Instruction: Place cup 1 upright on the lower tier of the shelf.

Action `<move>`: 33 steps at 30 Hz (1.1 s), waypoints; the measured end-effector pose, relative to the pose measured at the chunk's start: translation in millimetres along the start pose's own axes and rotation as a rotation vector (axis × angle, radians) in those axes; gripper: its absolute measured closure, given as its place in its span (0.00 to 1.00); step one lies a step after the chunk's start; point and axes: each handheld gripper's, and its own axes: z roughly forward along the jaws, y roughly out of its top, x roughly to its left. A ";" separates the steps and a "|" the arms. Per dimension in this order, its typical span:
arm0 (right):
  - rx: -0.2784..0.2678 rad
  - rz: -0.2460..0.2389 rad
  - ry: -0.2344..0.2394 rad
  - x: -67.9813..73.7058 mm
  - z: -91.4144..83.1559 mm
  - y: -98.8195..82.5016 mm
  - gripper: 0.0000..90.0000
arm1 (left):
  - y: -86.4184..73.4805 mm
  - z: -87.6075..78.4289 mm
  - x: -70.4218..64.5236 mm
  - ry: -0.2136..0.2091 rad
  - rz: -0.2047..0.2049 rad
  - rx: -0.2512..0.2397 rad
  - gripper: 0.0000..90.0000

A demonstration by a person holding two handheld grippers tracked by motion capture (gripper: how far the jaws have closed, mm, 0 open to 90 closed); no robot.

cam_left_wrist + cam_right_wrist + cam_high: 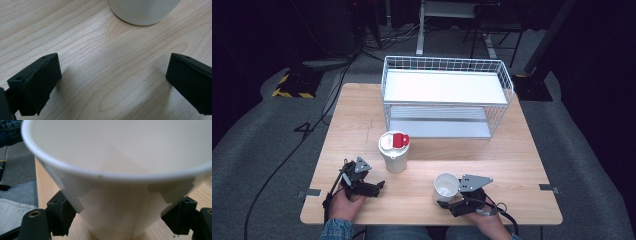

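A white lidded cup (393, 155) with a red tab (400, 140) on its lid stands upright at the middle of the wooden table (512, 165). My left gripper (378, 186) rests low on the table to the cup's near left, open, jaws wide apart over bare wood (112, 72). The cup's white base (143, 12) stands just ahead of them. An open white paper cup (445, 186) stands near the front edge. My right gripper (448, 199) is shut on it, one jaw pressed against each side of its wall (120, 205).
A white wire rack (444, 95) with two shelves takes up the back half of the table. A person's knees in jeans (15, 202) sit below the near table edge. Cables (287, 155) run across the grey floor at the left.
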 end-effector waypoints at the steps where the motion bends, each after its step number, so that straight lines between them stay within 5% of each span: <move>1: 0.000 0.000 0.000 0.0 0.0 0.0 0.26 | 0.0 0.0 0.0 0.000 0.000 0.000 0.00; 20: 0.001 -0.046 -0.055 -19.6 -8.9 41.4 0.26 | 0.0 0.0 0.0 0.000 0.000 0.000 0.00; 33: -0.005 -0.020 -0.108 -45.0 -7.2 61.9 0.26 | -0.1 0.1 -0.2 -0.004 -0.005 0.000 0.00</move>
